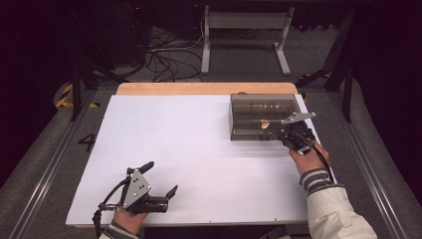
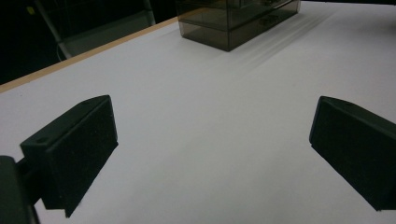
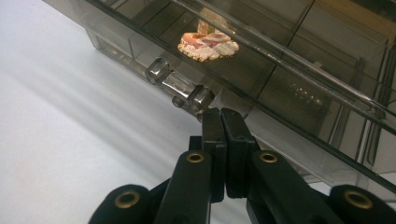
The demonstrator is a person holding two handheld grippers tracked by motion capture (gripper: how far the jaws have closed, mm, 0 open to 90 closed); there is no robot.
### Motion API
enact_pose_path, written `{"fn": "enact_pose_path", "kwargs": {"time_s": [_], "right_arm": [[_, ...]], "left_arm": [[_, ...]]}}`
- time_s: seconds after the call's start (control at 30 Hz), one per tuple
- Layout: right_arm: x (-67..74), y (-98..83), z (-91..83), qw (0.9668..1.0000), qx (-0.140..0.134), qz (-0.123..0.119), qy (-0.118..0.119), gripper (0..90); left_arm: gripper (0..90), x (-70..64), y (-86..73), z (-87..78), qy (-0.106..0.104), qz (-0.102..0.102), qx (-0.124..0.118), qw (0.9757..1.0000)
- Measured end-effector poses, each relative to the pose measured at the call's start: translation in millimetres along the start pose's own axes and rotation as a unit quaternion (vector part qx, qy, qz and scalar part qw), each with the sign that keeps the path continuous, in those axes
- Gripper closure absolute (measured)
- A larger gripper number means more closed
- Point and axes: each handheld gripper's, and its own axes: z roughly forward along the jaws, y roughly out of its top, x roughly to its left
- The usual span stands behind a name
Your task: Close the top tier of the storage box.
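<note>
A smoky see-through drawer box (image 1: 249,133) stands at the back right of the white table top (image 1: 199,149). Inside it lies a small pink, gold and white trinket (image 1: 265,124) (image 3: 208,44). The box front carries a clear handle (image 3: 180,86). My right gripper (image 1: 282,133) (image 3: 223,113) is shut with nothing between its pads. Its tips sit right next to the handle's right end, and I cannot tell whether they touch it. My left gripper (image 1: 159,178) (image 2: 212,140) rests at the near left of the table, open wide over bare surface, with the box (image 2: 233,23) far ahead of it.
A wooden strip (image 1: 199,88) runs along the table's far edge. Beyond it on the floor are a white desk frame (image 1: 244,30) and loose cables (image 1: 169,55). Dark stands flank the table on both sides. A "4" (image 1: 88,142) marks the floor at left.
</note>
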Motion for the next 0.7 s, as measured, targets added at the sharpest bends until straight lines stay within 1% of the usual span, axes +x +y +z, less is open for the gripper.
{"fn": "enact_pose_path", "kwargs": {"time_s": [0.1,0.3,0.6,0.7], "right_arm": [[-0.3,0.7,1.9,1.0000,-0.004,0.001,-0.004,88.8],[0.5,2.2,5.2,0.9996,-0.014,-0.005,-0.026,88.1],[0.0,4.9,10.1,0.9990,-0.024,-0.001,-0.037,88.1],[-0.9,5.5,11.2,0.9990,-0.025,0.002,-0.037,88.1]], "left_arm": [[1.6,-0.1,0.0,0.1,-0.001,0.000,0.000,1.0000],[1.6,0.0,0.0,-0.1,0.000,0.001,0.000,1.0000],[1.6,0.5,0.0,-0.2,0.000,0.002,0.000,1.0000],[1.5,0.4,0.0,-0.2,0.000,0.001,0.000,1.0000]]}}
